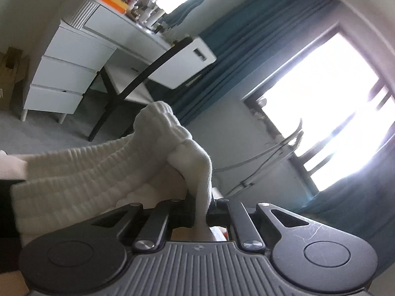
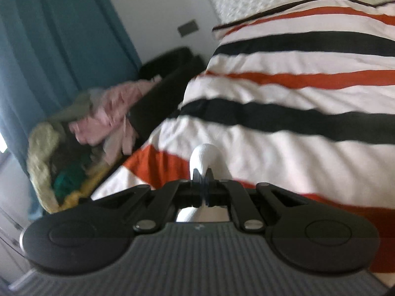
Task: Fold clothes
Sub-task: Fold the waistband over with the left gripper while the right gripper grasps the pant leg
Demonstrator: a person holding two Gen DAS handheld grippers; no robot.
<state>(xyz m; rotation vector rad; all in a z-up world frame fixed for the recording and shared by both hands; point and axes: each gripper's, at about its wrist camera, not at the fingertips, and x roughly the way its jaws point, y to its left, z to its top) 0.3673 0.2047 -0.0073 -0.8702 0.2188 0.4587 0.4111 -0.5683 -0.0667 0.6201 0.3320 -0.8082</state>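
Observation:
A white ribbed knit garment (image 1: 81, 172) hangs bunched in the air in the left wrist view, stretching left from my left gripper (image 1: 201, 204), which is shut on a fold of it. My right gripper (image 2: 203, 192) is shut on a small white bunch of fabric (image 2: 203, 159), held just above the striped bed cover (image 2: 296, 93). I cannot tell if both grippers hold the same garment. The fingertips of both grippers are hidden by cloth.
A white drawer desk (image 1: 74, 56) with clutter on top, blue curtains (image 1: 246, 44) and a bright window (image 1: 328, 103) lie beyond the left gripper. A basket of mixed clothes (image 2: 81, 145) stands beside the bed, near a black bag (image 2: 167, 74).

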